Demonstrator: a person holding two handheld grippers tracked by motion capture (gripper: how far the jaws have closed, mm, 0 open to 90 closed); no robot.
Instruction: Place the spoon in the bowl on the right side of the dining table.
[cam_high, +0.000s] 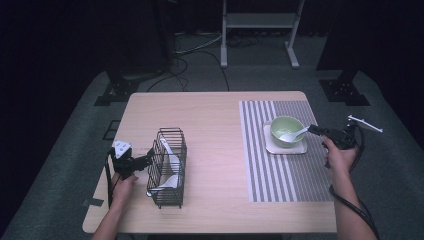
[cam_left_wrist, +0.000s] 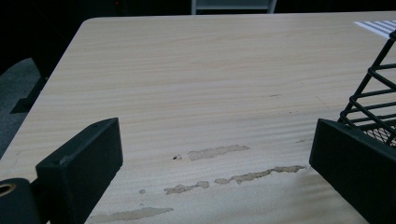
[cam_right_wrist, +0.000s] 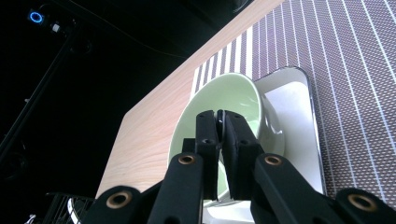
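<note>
While I am holding the right gripper (cam_high: 314, 130) at the rim of the green bowl (cam_high: 286, 130), its jaws are pressing together on the handle of a white spoon (cam_high: 293, 135) whose scoop is lying inside the bowl; in the right gripper view the jaws are meeting tight over the bowl (cam_right_wrist: 224, 105). I am judging this spoon as all but delivered, with only the release left. The left gripper (cam_high: 148, 161) is waiting beside the wire basket (cam_high: 167, 167), jaws standing wide apart with nothing between them. Counting now: one bowl sitting on one white square plate (cam_high: 302, 146), one striped mat (cam_high: 280, 165), one basket, and what I am reading as two more white spoons (cam_high: 170, 165) inside it, so those are probably remaining to move across the surface (cam_high: 210, 125).
</note>
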